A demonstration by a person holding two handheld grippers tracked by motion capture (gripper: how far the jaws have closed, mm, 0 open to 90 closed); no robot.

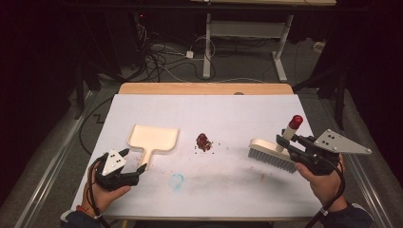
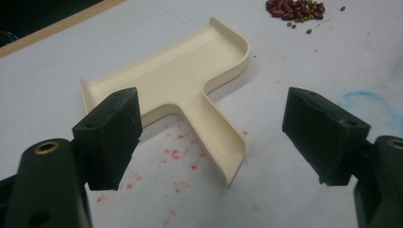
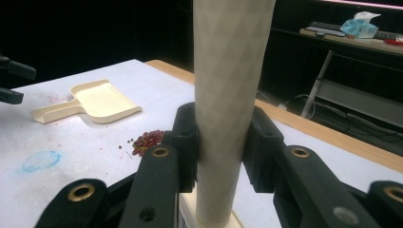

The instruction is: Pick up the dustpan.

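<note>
Dustpan [image 2: 176, 80] cream, smooth, T-shaped; brush handle [image 3: 228, 95] textured.

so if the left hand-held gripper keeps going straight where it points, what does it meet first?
Likely the handle of the cream dustpan: the left hand-held gripper is open, with the handle lying between and just ahead of its jaws. The gap to it is hard to judge.

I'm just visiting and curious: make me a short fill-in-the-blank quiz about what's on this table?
1. The right gripper is shut on the handle of the ____.
2. The left gripper is open, its jaws either side of the handle of the cream ____.
3. The pile of red beans lies between the dustpan and the ____.

Missing words: brush; dustpan; brush
</note>
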